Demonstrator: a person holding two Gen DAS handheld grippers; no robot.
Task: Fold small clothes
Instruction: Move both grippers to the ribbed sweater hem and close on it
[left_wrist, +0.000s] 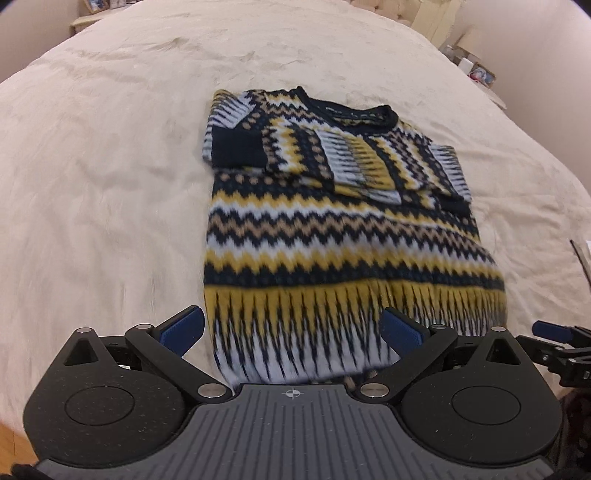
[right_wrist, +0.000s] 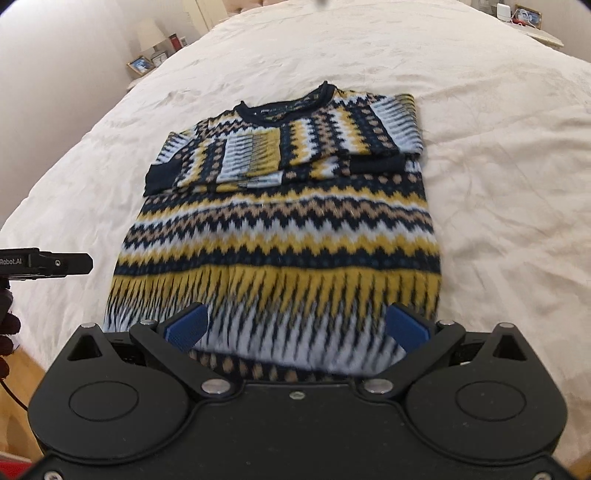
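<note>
A navy, yellow, white and tan zigzag sweater (left_wrist: 332, 229) lies flat on the cream bedspread (left_wrist: 110, 184), collar far, both sleeves folded across the chest. It also shows in the right wrist view (right_wrist: 288, 221). My left gripper (left_wrist: 293, 328) is open, hovering over the sweater's near left hem corner. My right gripper (right_wrist: 297, 326) is open over the near hem toward the right side. Neither holds cloth. The right gripper's body shows at the left wrist view's right edge (left_wrist: 554, 339); the left gripper's body shows in the right wrist view (right_wrist: 44, 264).
The bedspread (right_wrist: 498, 184) extends widely around the sweater. A nightstand with a lamp (right_wrist: 151, 35) and picture frames (right_wrist: 141, 64) stands beyond the bed's far corner. Wooden floor (right_wrist: 22, 373) shows below the near bed edge.
</note>
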